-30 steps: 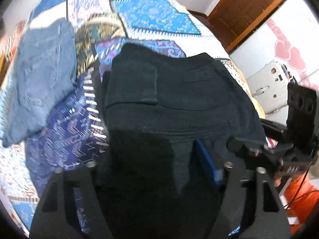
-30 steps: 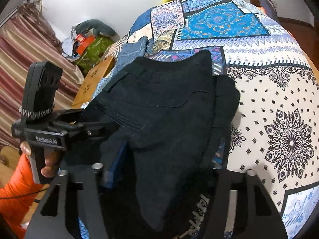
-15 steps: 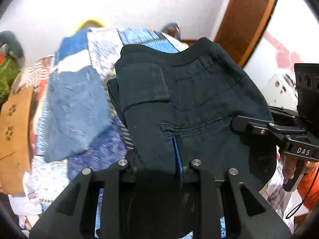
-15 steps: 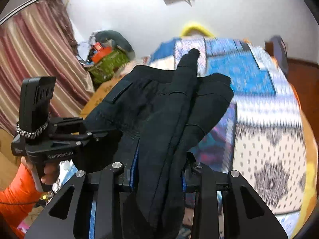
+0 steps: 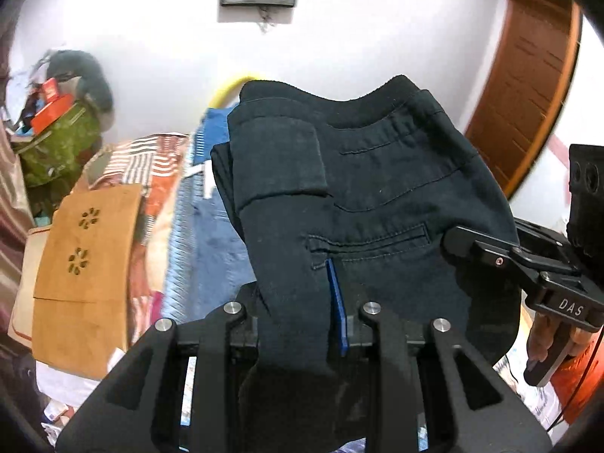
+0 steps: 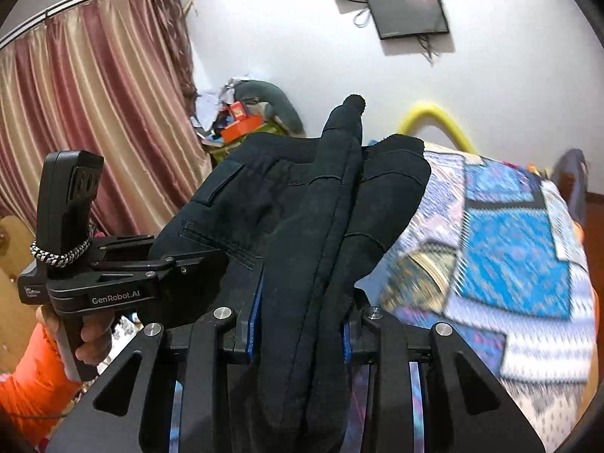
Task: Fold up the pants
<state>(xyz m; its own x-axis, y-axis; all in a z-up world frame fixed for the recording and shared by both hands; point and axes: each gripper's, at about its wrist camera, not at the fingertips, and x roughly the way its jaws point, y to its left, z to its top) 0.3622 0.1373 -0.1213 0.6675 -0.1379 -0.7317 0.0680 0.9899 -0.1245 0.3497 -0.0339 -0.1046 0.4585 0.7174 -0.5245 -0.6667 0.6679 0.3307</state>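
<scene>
The folded black pants hang in the air between both grippers, waistband away from me, above the patchwork bed. My left gripper is shut on the pants' left edge; it also shows in the right wrist view at the left. My right gripper is shut on the bunched right edge of the pants; it also shows in the left wrist view at the right.
Folded blue jeans lie on the bed below. A tan cardboard box and a cluttered pile stand at the left. Striped curtains, a wall screen and a wooden door surround the bed.
Both grippers have lifted the black pants off the bed and tilted upward; the wall and screen have come into view. Both stay shut on the pants.
</scene>
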